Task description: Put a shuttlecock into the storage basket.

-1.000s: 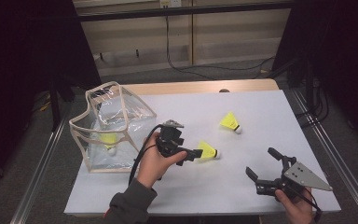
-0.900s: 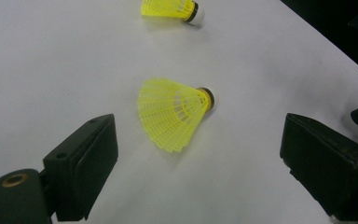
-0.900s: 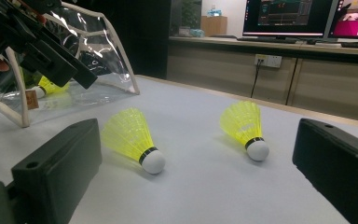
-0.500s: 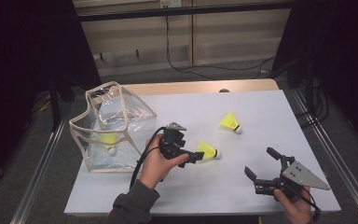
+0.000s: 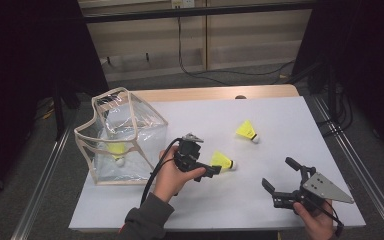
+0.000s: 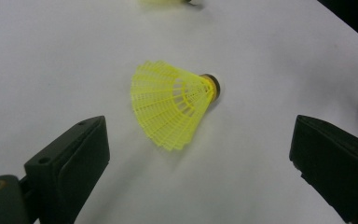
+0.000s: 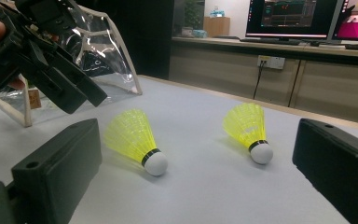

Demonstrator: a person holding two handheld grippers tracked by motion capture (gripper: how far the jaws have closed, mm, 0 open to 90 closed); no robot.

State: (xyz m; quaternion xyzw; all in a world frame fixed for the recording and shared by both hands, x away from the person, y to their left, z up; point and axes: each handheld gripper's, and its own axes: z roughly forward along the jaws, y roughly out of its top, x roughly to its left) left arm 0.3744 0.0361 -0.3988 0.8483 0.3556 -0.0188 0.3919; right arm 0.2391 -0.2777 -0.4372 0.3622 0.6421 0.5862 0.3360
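Shuttlecock lies between wide jaws, not yet gripped

Shuttlecock [image 6: 175, 105] on its side on the white table [image 5: 280, 120], skirt toward the left gripper [image 5: 211, 171], cork end pointing away. That gripper's jaws have just been opening further and stand wide apart, one on each side of the yellow skirt and short of it, pads touching nothing. Beyond it, a second shuttlecock [image 5: 246, 131] lies apart toward the far edge, and a third [image 5: 116, 150] sits inside the clear bag [image 5: 130, 125] at the left of the table. The right gripper [image 5: 280, 177] rests low near the front edge, jaws also spread and empty, aimed at the two loose shuttlecocks.

Handling, as a judgement: the piece looks very light, so a nudge from one jaw would likely roll or skate it on the smooth surface. The mesh skirt is thin and springy; a hard squeeze could crush it or let it slip out. Firmer hold is probably near the cork and dark band, with both jaws meeting it evenly
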